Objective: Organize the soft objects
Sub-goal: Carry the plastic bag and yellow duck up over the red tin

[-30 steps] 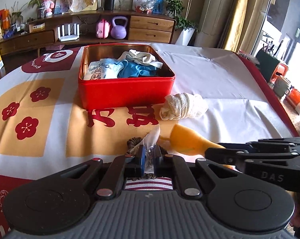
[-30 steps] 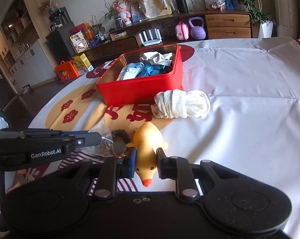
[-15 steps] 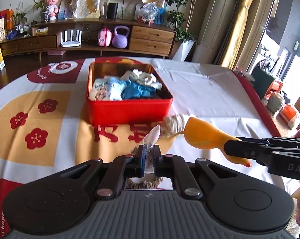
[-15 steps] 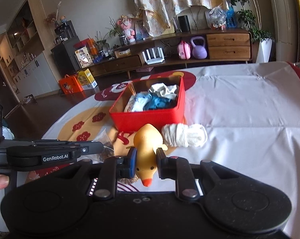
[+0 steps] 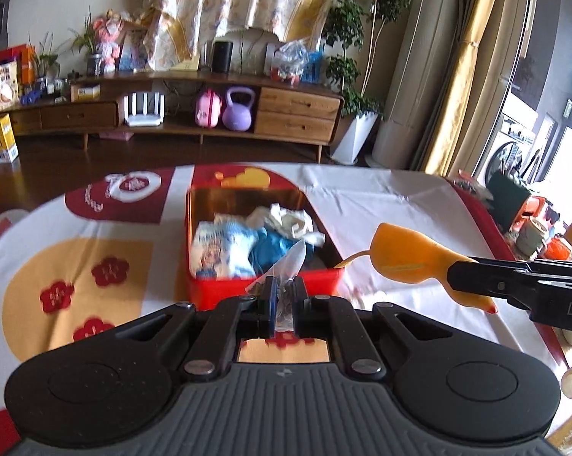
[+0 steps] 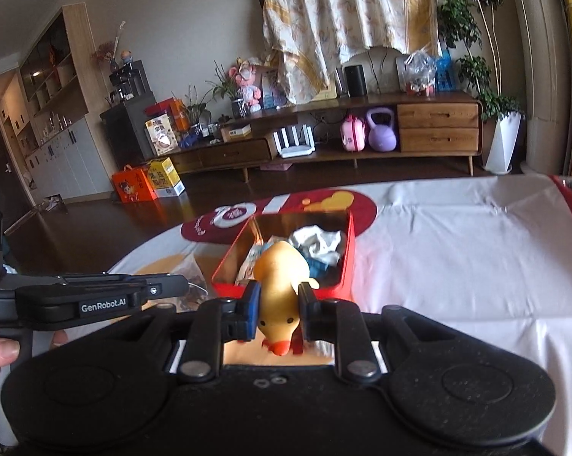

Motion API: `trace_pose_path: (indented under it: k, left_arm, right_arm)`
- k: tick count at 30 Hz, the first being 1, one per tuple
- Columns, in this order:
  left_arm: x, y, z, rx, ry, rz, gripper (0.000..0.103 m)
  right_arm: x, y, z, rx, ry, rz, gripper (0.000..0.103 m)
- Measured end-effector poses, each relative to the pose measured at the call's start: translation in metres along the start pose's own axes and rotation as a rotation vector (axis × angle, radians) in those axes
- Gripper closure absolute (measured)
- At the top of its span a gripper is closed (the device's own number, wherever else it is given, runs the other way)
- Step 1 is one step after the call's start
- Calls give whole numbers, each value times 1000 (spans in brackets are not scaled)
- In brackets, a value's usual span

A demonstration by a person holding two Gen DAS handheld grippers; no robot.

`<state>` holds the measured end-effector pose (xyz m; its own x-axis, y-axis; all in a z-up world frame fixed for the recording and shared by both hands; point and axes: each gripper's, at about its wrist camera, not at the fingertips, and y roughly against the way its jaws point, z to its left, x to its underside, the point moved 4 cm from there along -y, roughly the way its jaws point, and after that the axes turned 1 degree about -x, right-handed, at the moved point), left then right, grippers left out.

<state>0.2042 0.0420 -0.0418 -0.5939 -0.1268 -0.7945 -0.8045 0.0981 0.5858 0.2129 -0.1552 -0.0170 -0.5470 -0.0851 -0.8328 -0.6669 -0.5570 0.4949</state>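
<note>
A red tin box (image 5: pixel 194 288) (image 6: pixel 225 266) sits on the table and holds a blue-and-white cloth (image 5: pixel 217 247), a blue cloth (image 5: pixel 270 250) and a white cloth (image 5: pixel 289 220) (image 6: pixel 316 239). My left gripper (image 5: pixel 282 296) is shut on a clear plastic bag (image 5: pixel 289 266), held in the air before the box's near wall. My right gripper (image 6: pixel 278 304) is shut on a yellow rubber duck (image 6: pixel 280 269) (image 5: pixel 407 258), held above the table near the box's front right corner. The rolled white cloth seen earlier is hidden.
The table wears a white, red and yellow cloth (image 5: pixel 381 205) (image 6: pixel 457 235). Beyond it stand a low wooden sideboard (image 5: pixel 210 106) with a purple kettlebell (image 5: pixel 238 110) and a potted plant (image 5: pixel 354 114). Items crowd the right table edge (image 5: pixel 529 228).
Both grippers rose and moved toward the red box, carrying the bag and the duck. The bag has left the table. The rolled white cloth dropped out of sight below.
</note>
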Motion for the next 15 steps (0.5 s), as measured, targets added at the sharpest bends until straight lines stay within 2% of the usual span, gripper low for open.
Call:
trace_pose_path:
  k: [5,15]
  left_arm:
    - [-21,-9,1,-10,-35,-29,95]
    - [-46,-45,12,-15,-61,-22,95]
  right_arm:
    - [-15,-13,-2,14,20,-11,83]
    - [-39,-49,1,42,66,-18,83]
